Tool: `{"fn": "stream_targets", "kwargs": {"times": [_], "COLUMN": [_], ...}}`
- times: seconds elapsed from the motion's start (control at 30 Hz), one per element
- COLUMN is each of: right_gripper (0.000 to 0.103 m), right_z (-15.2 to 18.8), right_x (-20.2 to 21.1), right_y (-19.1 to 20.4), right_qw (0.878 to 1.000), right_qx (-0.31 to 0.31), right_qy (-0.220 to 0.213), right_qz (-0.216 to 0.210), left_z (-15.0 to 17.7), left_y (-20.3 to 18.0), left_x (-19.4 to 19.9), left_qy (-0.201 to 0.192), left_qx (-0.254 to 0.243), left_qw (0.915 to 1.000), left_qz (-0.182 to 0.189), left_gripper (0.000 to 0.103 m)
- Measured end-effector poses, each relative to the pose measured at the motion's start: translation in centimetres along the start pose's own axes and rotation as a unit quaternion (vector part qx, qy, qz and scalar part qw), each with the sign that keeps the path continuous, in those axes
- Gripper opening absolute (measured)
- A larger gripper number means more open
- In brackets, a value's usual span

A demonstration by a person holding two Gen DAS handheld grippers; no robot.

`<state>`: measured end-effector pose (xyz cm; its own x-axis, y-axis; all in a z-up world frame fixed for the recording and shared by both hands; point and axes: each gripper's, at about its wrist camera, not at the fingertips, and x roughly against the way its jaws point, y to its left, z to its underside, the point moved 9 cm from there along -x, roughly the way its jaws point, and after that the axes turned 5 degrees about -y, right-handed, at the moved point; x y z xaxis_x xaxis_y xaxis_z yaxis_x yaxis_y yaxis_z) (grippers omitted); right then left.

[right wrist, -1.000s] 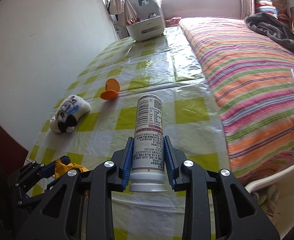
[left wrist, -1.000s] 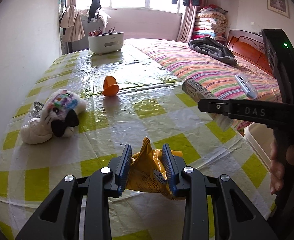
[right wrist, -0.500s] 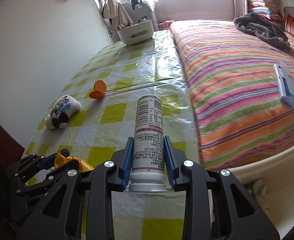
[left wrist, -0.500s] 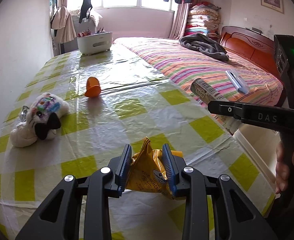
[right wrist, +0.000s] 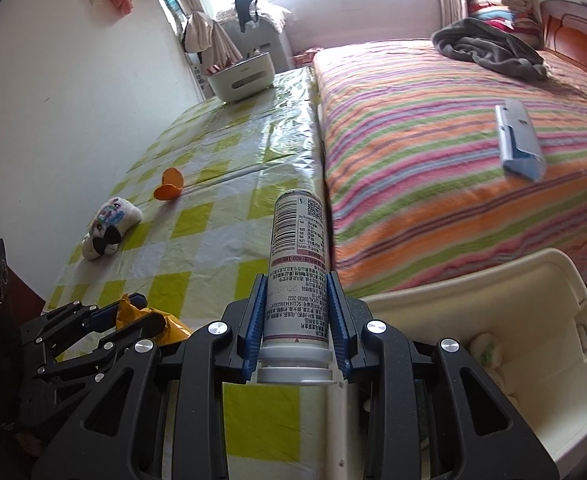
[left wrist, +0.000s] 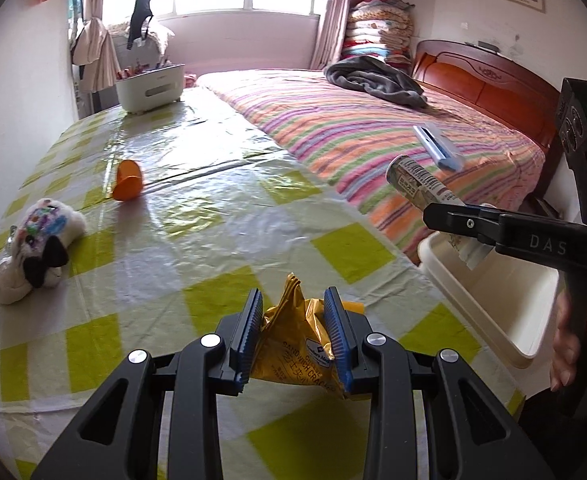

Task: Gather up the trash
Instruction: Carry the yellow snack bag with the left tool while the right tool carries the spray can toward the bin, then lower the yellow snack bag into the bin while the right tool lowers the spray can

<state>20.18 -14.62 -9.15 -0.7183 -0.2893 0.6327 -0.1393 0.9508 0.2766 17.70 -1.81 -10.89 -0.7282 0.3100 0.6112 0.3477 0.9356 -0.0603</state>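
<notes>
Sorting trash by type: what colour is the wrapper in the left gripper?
Golden yellow wrapper, clearest in the left wrist view.

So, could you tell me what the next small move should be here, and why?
Probably carry the right gripper a little further right, over the white bin: it is shut on the white bottle, which hangs by the bin's near rim, not yet inside.

Both wrist cameras looked down along their fingers, close over the checked table, sharing the striped bed.

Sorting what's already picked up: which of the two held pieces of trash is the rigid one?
The white labelled bottle in the right gripper; the left gripper pinches a crumpled yellow cracker wrapper.
</notes>
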Motion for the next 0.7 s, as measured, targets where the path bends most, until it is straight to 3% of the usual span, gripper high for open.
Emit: {"fn": "stream_targets", "kwargs": {"times": [0.7], "right_gripper": [0.028], "right_z": [1.1], "right_x": [4.2], "right_y": [-7.5], "right_qw": [0.997], "right_qx": [-0.061], "right_qy": [-0.029], "right_qz": [0.029], "left_z": [-0.5], "left_y": [-9.1], "left_x": [-0.5], "left_qy": [0.005], "left_qx": [-0.041], "left_qw": [0.9972], "left_qz": [0.061], "left_gripper": [0.032]}}
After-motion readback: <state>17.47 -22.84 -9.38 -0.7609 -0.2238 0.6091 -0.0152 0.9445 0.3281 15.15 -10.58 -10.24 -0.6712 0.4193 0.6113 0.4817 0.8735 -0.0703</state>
